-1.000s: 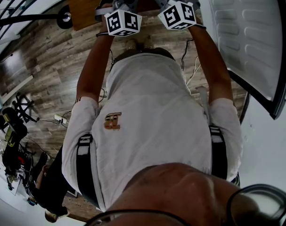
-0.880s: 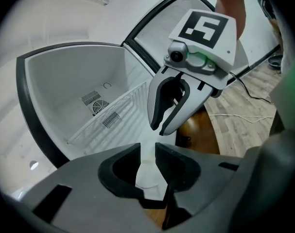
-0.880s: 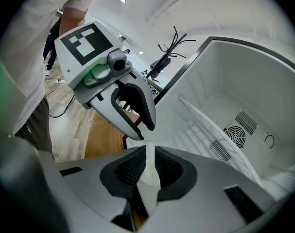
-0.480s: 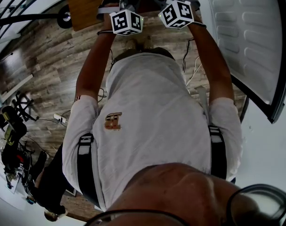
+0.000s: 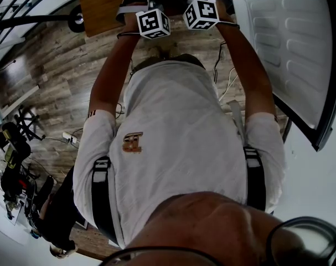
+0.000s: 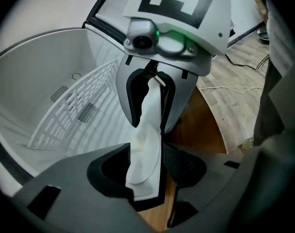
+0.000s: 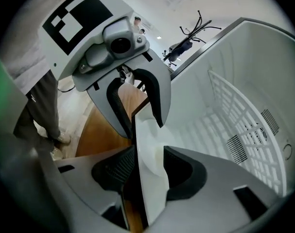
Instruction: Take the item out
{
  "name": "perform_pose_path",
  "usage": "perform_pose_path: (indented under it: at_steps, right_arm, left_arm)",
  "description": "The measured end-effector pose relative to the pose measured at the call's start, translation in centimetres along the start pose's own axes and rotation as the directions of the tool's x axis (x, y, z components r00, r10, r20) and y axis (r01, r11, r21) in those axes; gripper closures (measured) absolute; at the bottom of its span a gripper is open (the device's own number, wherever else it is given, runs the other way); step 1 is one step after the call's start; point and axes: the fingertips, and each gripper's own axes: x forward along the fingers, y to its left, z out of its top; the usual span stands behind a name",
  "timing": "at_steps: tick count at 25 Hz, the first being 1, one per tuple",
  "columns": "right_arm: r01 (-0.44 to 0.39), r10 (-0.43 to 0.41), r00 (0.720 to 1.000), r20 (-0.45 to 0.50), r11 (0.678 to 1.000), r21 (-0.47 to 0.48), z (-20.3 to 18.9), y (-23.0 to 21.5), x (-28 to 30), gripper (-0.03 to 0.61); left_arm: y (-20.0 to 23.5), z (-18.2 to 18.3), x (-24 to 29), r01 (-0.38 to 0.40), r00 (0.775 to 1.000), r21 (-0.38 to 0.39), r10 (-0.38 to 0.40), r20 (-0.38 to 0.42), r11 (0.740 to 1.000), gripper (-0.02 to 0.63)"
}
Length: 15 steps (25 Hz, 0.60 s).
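One big white compartment (image 6: 35,72) is standing open, its ribbed lid (image 5: 295,49) swung aside, next to a wooden tabletop (image 5: 101,4). A white wire rack (image 6: 84,101) is leaning inside it. A thin white panel (image 7: 145,130), most likely the thing to take out, is standing on edge between the tabletop and the compartment's hollow. The left claw (image 6: 145,157) and the right claw (image 7: 148,161) are facing each other along it. Both have just been opening and are now gaping wide, straddling the panel without pinching it.

It is probably light, stiff, smooth plastic that could slip or flex. The best hold looks to be on its upper edge, one claw toward each end, squeezing evenly and lifting level so it is not twisting.
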Motion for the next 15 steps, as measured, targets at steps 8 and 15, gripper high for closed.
perform_pose_path:
  at_steps: [8,15]
  right_arm:
    - [-0.045,0.042,0.998,-0.047,0.996,-0.071,-1.4,0.4,1.9,0.391]
    - [-0.090,0.082,0.994,-0.074,0.990,-0.105,-2.5,1.1,3.5,0.391]
  left_arm:
    - [-0.8,-0.9,2.3,0.021,0.998,0.035,-0.018,-0.067,0.999,0.405]
    - [-1.8,-1.1,3.7,0.041,0.994,0.047,-0.036,-0.107,0.998,0.407]
